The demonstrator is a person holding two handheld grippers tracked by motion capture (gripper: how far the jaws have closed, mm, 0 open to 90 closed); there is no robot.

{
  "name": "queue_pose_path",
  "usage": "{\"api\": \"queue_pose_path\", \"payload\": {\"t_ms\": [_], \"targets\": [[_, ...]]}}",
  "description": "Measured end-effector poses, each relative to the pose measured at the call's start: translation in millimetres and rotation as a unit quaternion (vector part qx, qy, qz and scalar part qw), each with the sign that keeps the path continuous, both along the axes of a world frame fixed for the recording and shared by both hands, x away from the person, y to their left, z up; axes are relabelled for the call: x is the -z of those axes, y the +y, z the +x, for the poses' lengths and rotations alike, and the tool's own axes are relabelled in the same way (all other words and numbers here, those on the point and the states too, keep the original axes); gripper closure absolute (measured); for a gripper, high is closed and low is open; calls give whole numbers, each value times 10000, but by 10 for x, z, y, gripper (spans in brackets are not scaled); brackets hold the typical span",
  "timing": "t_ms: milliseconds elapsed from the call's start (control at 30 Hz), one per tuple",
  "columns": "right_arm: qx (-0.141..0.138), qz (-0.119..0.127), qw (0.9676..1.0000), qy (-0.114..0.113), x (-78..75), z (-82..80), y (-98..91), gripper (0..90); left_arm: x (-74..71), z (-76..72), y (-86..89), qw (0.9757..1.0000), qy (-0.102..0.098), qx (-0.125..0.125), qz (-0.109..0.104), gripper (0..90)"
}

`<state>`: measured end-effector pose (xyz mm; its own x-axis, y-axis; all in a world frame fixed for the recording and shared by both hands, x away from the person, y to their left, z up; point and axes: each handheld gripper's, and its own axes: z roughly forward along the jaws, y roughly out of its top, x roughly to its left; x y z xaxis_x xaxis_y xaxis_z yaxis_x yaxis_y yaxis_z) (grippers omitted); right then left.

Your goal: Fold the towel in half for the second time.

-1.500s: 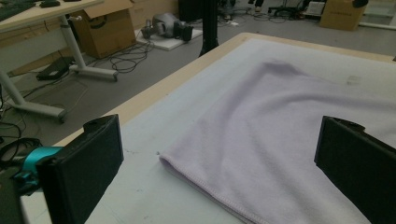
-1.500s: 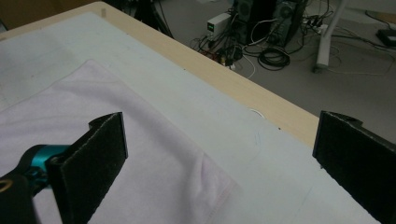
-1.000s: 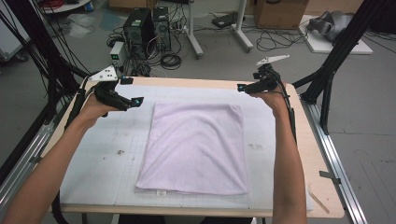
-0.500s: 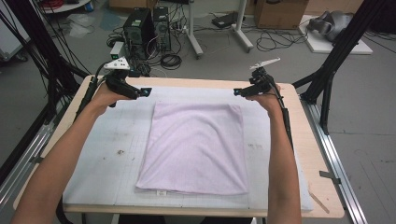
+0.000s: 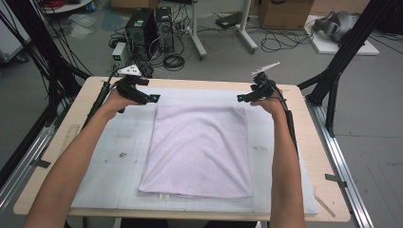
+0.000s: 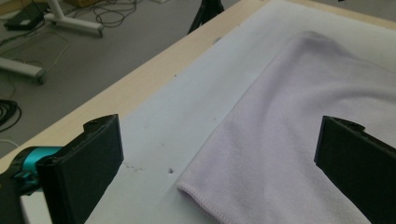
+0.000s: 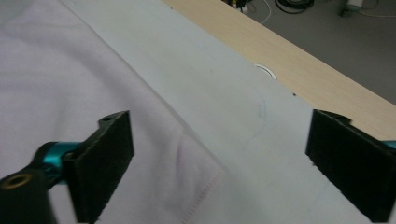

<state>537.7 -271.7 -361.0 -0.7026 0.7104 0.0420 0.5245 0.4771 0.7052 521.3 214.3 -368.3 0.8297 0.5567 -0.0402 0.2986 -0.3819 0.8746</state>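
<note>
- My left tongs (image 5: 153, 98) wide, nothing gripped; lilac towel (image 5: 199, 147) corner lies between the jaws.
- My right tongs (image 5: 241, 98) wide but just been closing, straddling the towel's other far corner, on the worktop (image 5: 85, 95).

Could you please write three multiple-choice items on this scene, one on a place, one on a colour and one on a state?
1. Where do both grippers hover? A. the towel's far corners B. its near edge C. off the table
2. What colour is the towel? A. green B. pale lilac C. black
3. How does the towel lie? A. rolled up B. hanging off the table C. folded flat

A: the left gripper and right gripper sit at the far corners.
B: the towel is pale lilac.
C: it lies flat on the table.
</note>
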Motion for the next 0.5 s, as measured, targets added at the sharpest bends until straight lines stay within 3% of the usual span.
{"api": "queue_pose_path", "payload": {"t_ms": [167,333,500], "targets": [[-37,48,9998,205,58,36,-56,201,72,32,-52,10000,56,28,28,17],[77,-292,9988,394,158,77,-48,237,93,47,-26,9999,126,1,84,17],[9,-298,9976,628,289,136,-9,237,90,47,6,9998,178,-33,67,17]]}}
